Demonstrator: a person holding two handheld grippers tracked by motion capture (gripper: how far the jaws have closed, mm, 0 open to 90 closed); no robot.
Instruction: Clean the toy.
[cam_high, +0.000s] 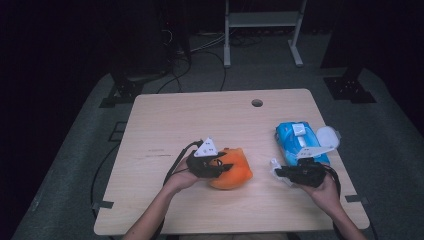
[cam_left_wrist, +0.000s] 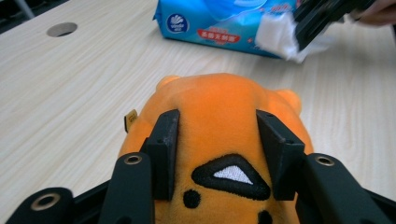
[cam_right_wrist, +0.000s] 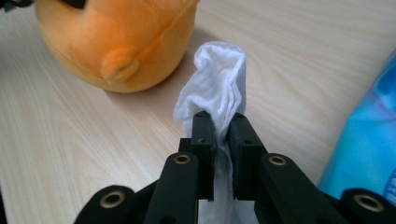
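On the wooden table (cam_high: 165, 120), the left gripper (cam_high: 214, 166) sits left of centre, its jaws clamped on either side of the orange plush toy (cam_high: 232, 170), which lies on the tabletop near the person's edge; to the right, the right gripper (cam_high: 280, 172) pinches a crumpled white wipe (cam_right_wrist: 215, 84) between nearly closed jaws, held just above the wood between toy and pack; the blue wipe pack (cam_high: 295, 137), lid flipped open, lies just beyond that gripper at the table's right side.
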